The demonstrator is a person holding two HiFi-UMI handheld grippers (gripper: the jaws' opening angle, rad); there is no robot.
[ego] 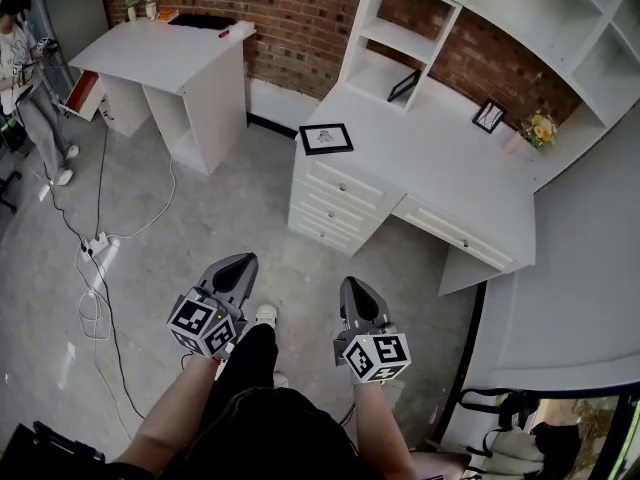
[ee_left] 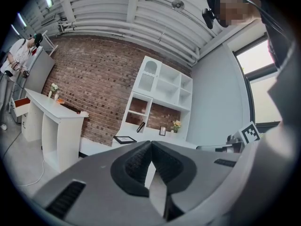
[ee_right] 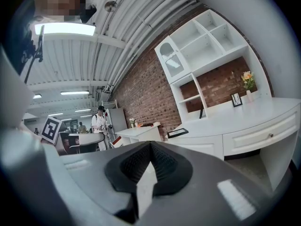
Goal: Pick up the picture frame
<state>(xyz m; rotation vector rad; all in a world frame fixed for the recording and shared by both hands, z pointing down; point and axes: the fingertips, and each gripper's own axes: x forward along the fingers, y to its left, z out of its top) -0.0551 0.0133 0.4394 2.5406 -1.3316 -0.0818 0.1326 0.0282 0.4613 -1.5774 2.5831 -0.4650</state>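
Head view puts both tongs low in my picture, over the grey floor and well short of the furniture. The left gripper (ego: 240, 264) has its jaws pressed together with nothing between them, and its own view confirms it: the dark pads (ee_left: 136, 164) meet at the tip. The right gripper (ego: 356, 286) reads the same in the right gripper view, its jaws closed tip to tip on nothing. Neither touches anything.

The picture frame (ego: 326, 138) lies flat and face up on the near left corner of the white desk (ego: 450, 183), just above the stack of drawers (ego: 335, 208), which are all shut. It has a black border around a pale print. Its long axis runs roughly across my head view, nearly side to side, with the right end a touch higher. From the left gripper view I see it as a thin dark slab (ee_left: 125, 139) at the desk edge.

In the shelf unit (ego: 395, 38) against the brick wall, the lowest cubby holds a small black frame (ego: 403, 85) leaning upright; the cubbies above look bare. Another small frame (ego: 489, 116) stands on the desktop near a flower bunch (ego: 540, 128). At the second white table (ego: 160, 48) an orange drawer (ego: 84, 92) stands pulled out; I cannot see its contents.
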